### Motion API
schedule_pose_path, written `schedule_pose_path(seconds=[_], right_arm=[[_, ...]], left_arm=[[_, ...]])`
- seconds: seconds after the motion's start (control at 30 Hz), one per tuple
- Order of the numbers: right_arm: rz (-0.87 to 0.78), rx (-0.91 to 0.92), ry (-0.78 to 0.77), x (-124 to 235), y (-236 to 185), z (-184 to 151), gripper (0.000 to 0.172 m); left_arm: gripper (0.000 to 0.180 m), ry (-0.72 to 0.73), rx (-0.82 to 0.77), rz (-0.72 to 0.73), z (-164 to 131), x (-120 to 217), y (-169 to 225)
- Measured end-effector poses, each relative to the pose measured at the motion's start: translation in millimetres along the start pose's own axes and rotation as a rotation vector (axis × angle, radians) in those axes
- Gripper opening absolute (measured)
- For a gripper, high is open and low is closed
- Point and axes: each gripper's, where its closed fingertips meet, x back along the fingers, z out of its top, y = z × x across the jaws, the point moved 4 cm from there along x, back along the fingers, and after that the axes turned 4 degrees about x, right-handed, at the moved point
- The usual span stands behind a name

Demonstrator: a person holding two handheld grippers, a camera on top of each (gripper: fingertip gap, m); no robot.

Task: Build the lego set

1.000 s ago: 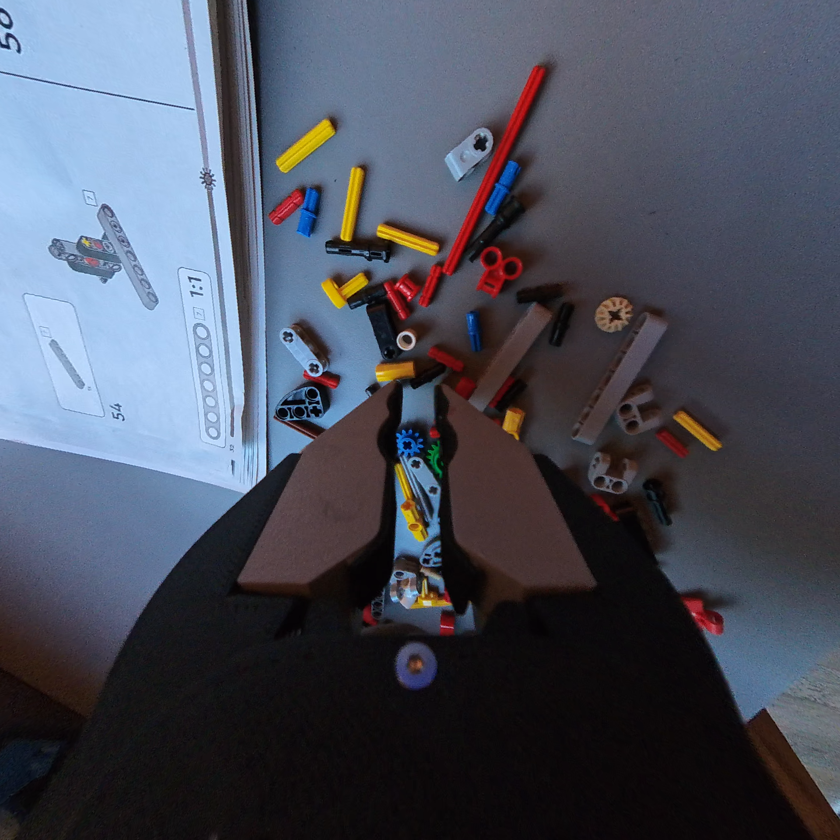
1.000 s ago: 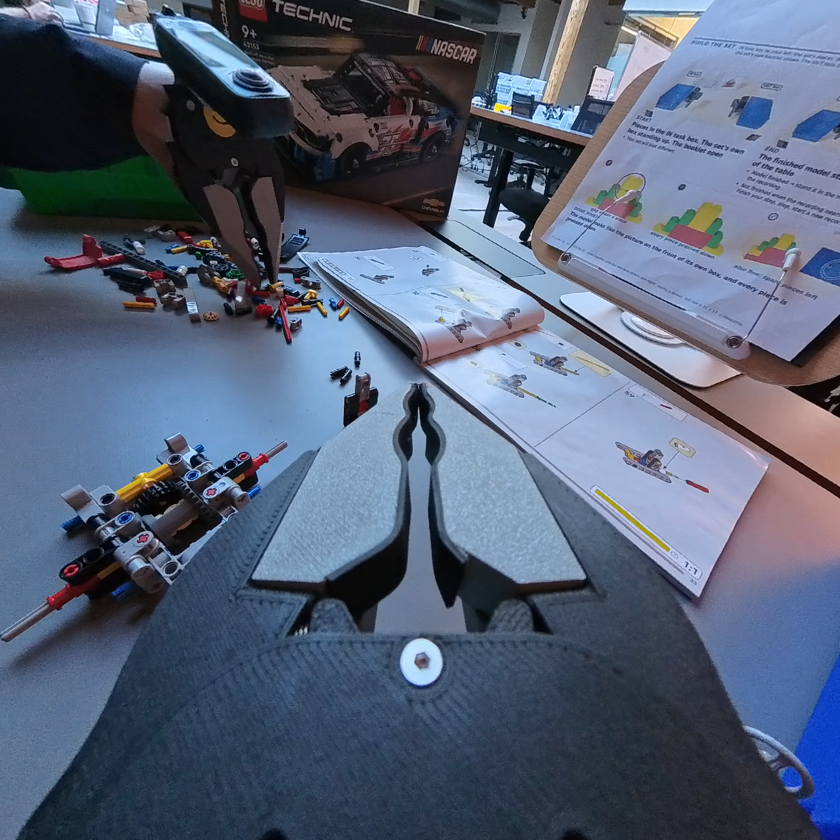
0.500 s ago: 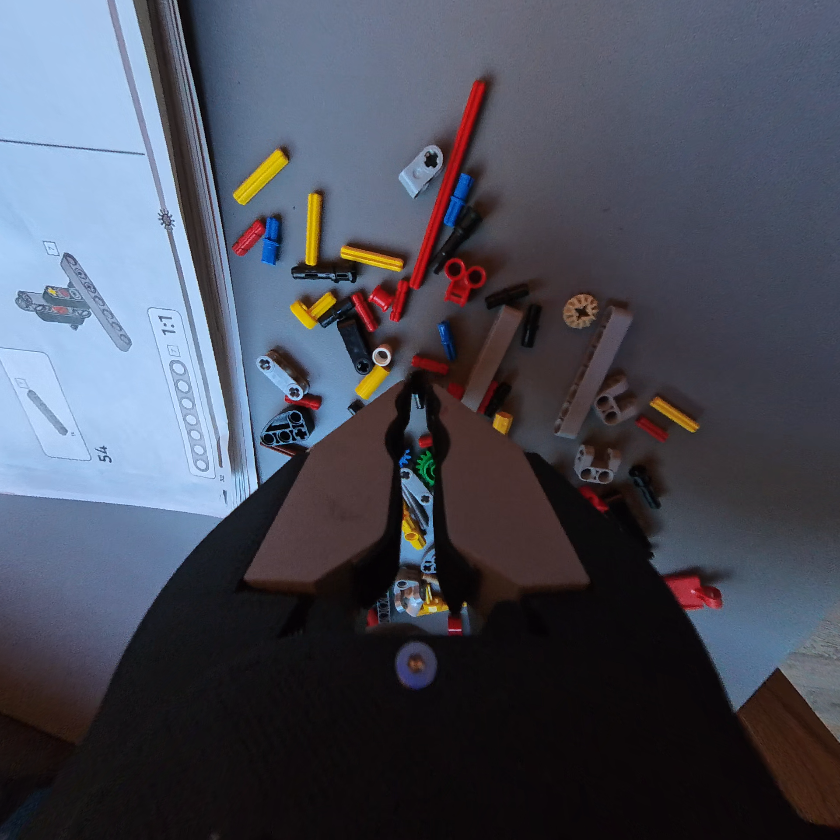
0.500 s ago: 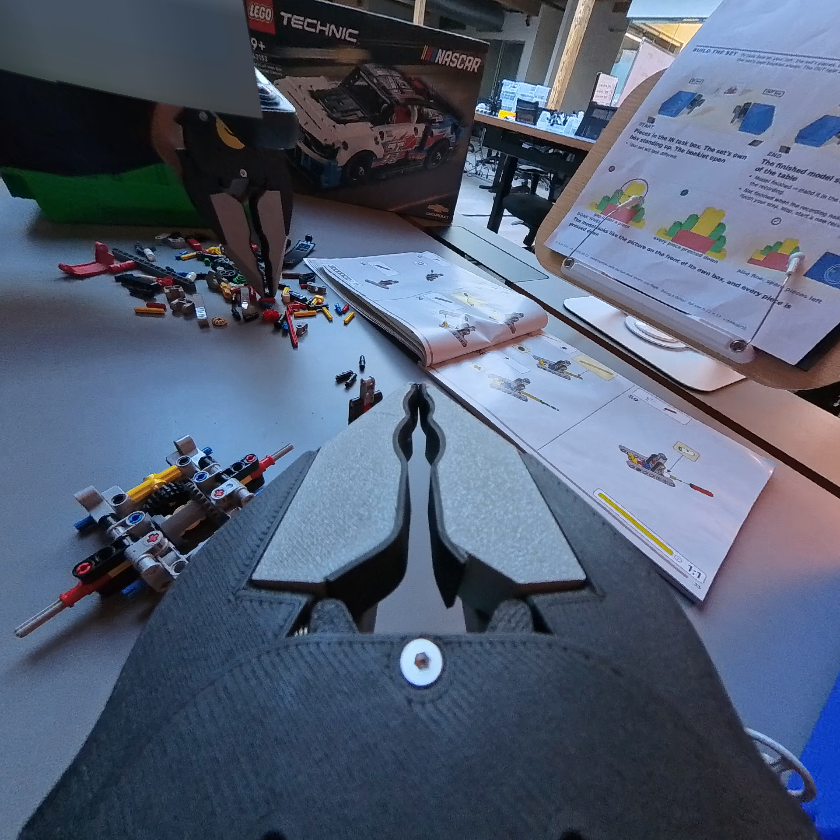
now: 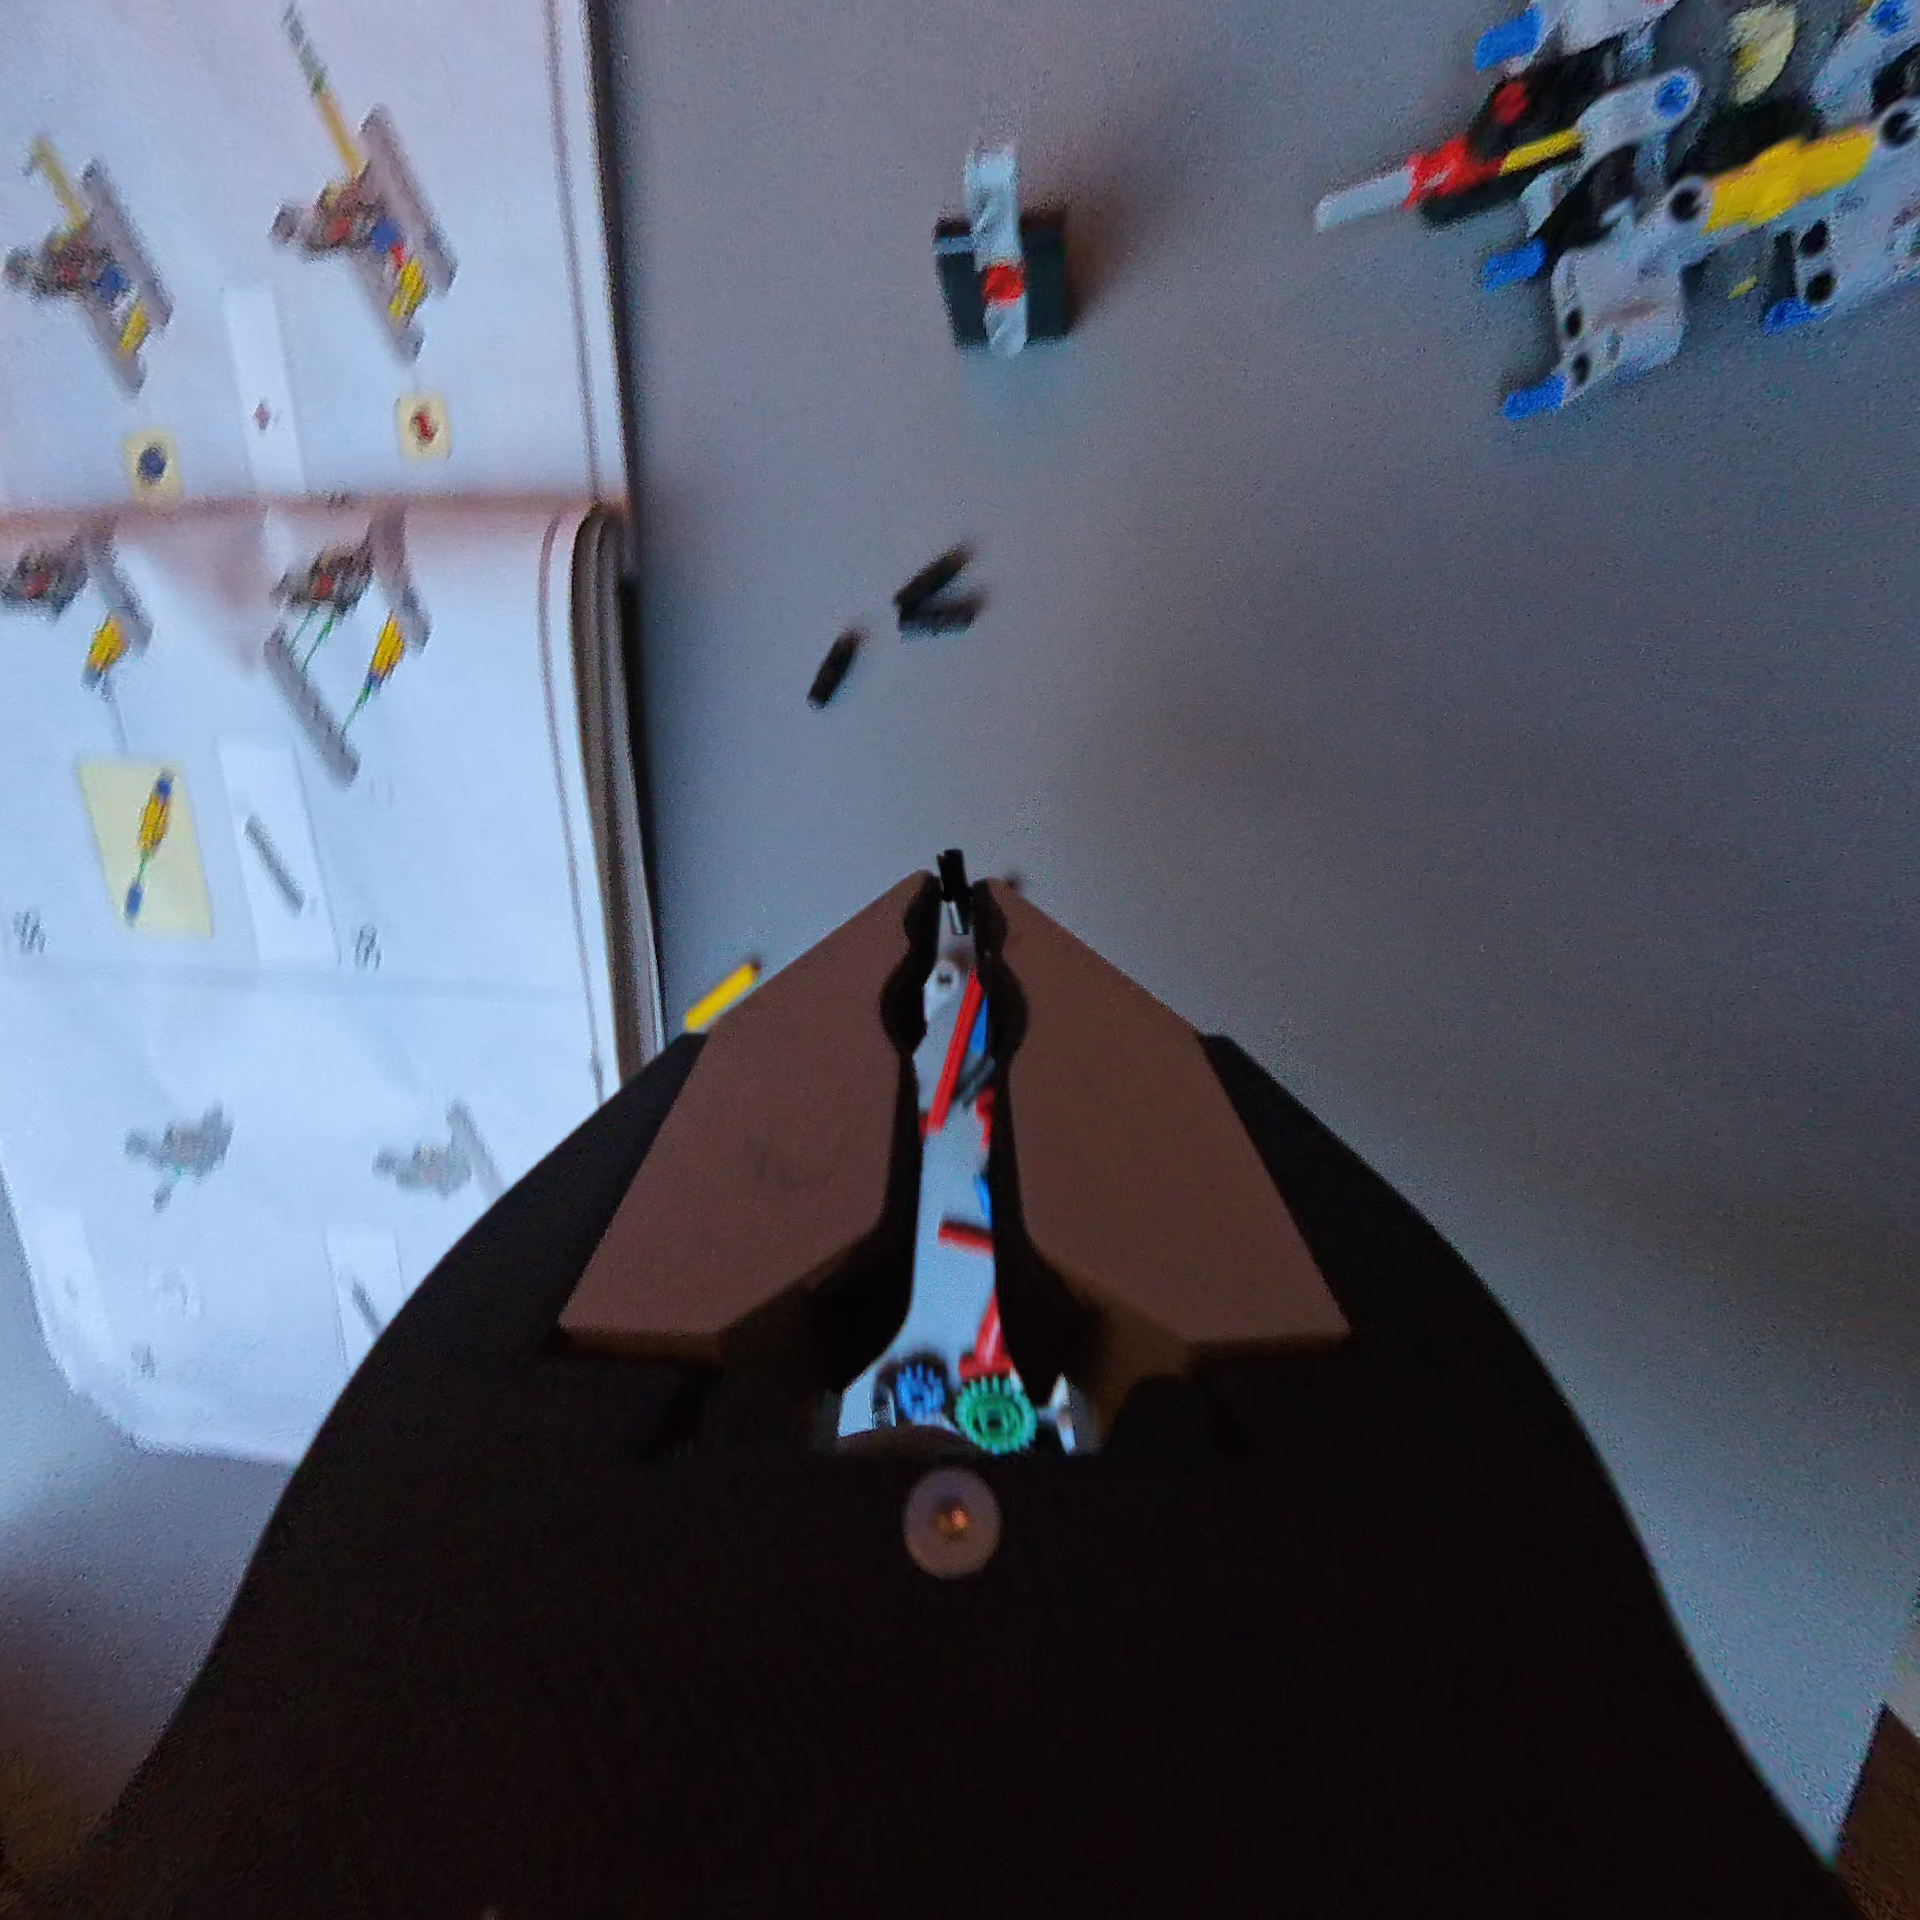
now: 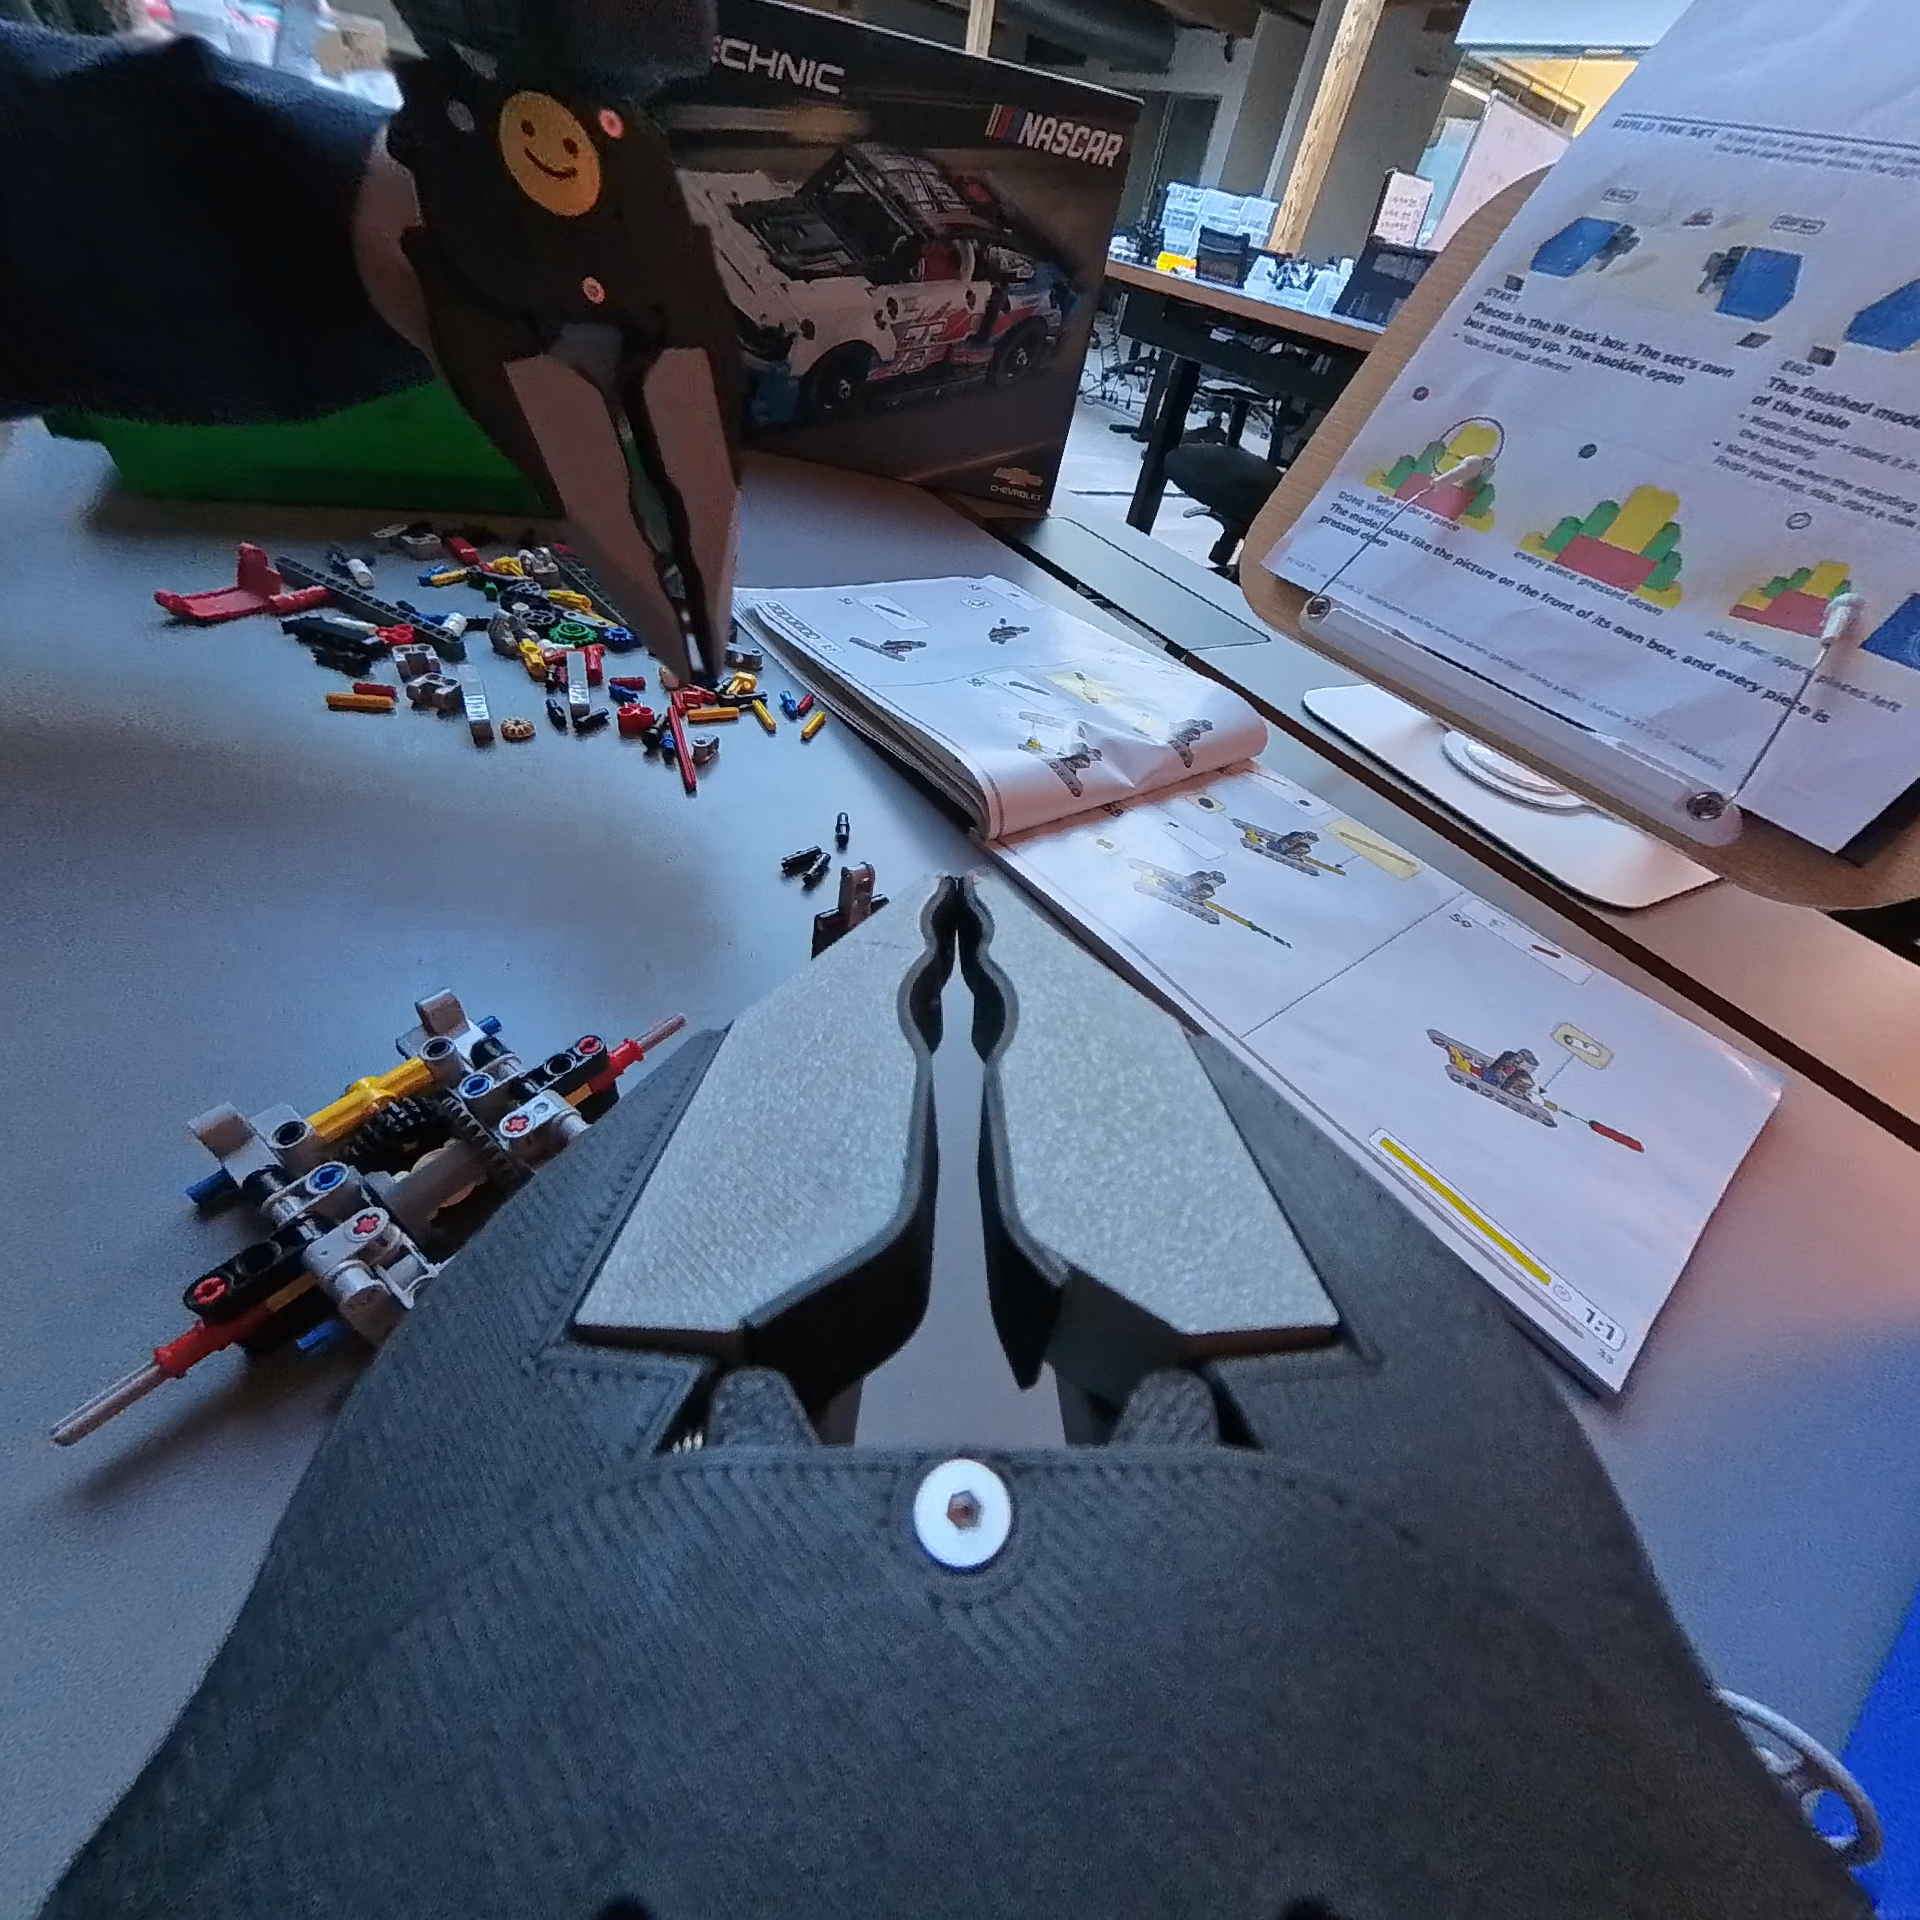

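My left gripper [image 5: 954, 894] is shut on a small black pin [image 5: 951, 871] that sticks out past its fingertips. It hangs over the pile of loose coloured pieces [image 6: 520, 644], and in the right wrist view [image 6: 694, 665] its tips are just above that pile. Ahead of it on the grey table lie three loose black pins [image 5: 935, 597], a small black and grey part [image 5: 1003, 260] and a larger built assembly [image 5: 1683, 197]. My right gripper [image 6: 956, 883] is shut with its pads together and nothing visible between them. It is low over the table beside the assembly [image 6: 395, 1164].
An open instruction booklet [image 6: 1143, 831] lies to the right of the pile and also shows in the left wrist view [image 5: 312, 727]. The set's box [image 6: 914, 260] and a green bin [image 6: 260, 457] stand at the back. A stand with a printed sheet [image 6: 1610, 468] is at the right. The left gripper's tips are roughly 20 cm from the right gripper's.
My left gripper closed on a black pin in the pile, then lifted and swung toward the three loose pins and the assembly. My right gripper has stayed shut and still.
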Motion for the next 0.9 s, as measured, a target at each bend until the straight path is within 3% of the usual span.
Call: schedule_pose_path(seconds=[0.27,0.57,0.7,0.8,0.9], right_arm=[[-0.011,0.001,0.009,3.4,0.6,1.3,0.000],[-0.001,0.023,-0.002,1.7,-4.0,0.9,0.000],[-0.002,0.024,0.000,1.5,-4.6,1.2,0.000],[0.000,0.039,-0.002,0.0,-7.7,2.0,0.000],[-0.011,0.061,-0.006,-3.5,-9.7,1.9,0.000]], left_arm=[[0.004,-0.055,-0.008,-0.056,19.5,-46.6,5.9],[0.014,-0.043,0.018,-0.013,14.9,-38.2,6.3],[0.015,0.116,0.117,0.080,25.3,-13.4,10.0],[0.021,0.370,0.247,0.183,50.3,-0.6,16.8],[0.025,0.612,0.327,0.218,74.7,-8.6,31.4]])
